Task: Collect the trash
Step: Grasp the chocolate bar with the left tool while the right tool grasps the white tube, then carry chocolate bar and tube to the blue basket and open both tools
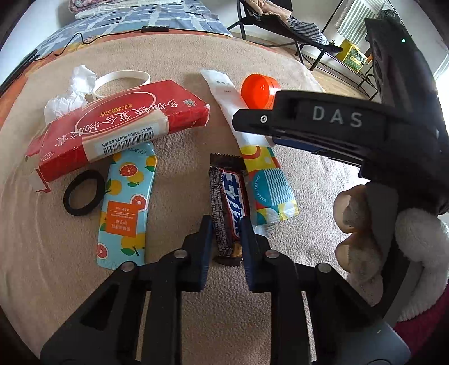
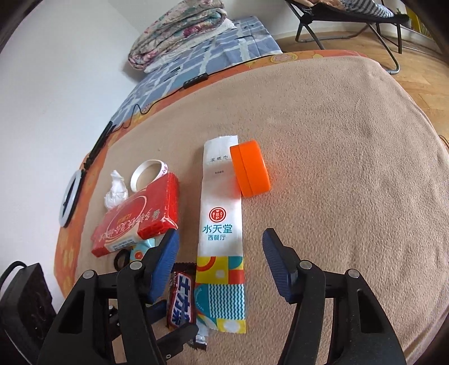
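Observation:
A brown Snickers wrapper (image 1: 228, 207) lies on the beige blanket (image 1: 174, 323). My left gripper (image 1: 224, 224) has a finger on each side of its near end, jaws narrowed but not visibly pressing it. It also shows in the right wrist view (image 2: 181, 303). A long white and patterned wet-wipe packet (image 1: 252, 157) (image 2: 221, 241) lies beside it. My right gripper (image 2: 221, 238) is open above that packet; its finger (image 1: 308, 123) shows in the left wrist view. A red box (image 1: 123, 126), fruit-print packet (image 1: 126, 207) and crumpled tissue (image 1: 70, 92) lie left.
An orange round case (image 1: 259, 91) (image 2: 249, 168) rests at the wet-wipe packet's far end. A black hair tie (image 1: 82, 193) and a white tape ring (image 1: 120, 81) lie near the red box. A folded quilt (image 2: 179, 31) and folding chair (image 1: 280, 25) stand beyond.

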A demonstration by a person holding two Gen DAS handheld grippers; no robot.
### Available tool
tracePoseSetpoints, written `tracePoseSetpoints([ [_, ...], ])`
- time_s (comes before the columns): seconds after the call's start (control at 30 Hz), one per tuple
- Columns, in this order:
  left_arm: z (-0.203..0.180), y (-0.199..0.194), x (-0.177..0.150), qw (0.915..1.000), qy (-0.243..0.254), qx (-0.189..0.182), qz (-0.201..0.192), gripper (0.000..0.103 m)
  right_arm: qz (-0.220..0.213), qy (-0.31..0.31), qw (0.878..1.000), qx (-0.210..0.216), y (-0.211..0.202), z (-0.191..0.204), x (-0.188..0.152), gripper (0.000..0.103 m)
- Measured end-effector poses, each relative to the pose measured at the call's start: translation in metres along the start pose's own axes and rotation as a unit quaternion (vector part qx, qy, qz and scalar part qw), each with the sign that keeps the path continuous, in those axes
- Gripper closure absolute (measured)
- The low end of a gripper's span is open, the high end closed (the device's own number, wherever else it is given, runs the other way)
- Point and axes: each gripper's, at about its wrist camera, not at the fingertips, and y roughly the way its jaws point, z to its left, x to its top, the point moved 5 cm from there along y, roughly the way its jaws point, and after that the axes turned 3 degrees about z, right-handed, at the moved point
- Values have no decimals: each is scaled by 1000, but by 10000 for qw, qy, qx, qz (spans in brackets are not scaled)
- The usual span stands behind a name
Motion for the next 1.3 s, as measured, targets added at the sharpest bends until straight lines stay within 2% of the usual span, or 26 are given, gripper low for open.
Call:
tracePoseSetpoints([
  [0.2, 5, -4, -6, 10000, -16, 61, -60, 95, 25, -276, 9989, -387, 18, 4, -3, 55],
  [0.3, 5, -8, -9, 9999, -27, 95, -89, 96, 54, -528, 9970, -567, 20, 9, -4, 76],
  [0.47, 3, -20, -16, 9996, 43, 184, -192, 97, 0, -527, 9975, -471, 15, 10, -9, 89],
  [0.77, 12, -54, -24, 9990, 28, 201, -393, 97, -169, -700, 9968, -357, -10, 27, -17, 91],
  [0.97, 10, -85, -34, 9981, 68, 182, -592, 97, -364, -800, 9960, -162, -42, 44, -27, 91],
  [1.3, 16, -135, -71, 9968, 94, 166, -775, 97, -502, -1016, 9935, 83, -100, 63, -68, 91],
])
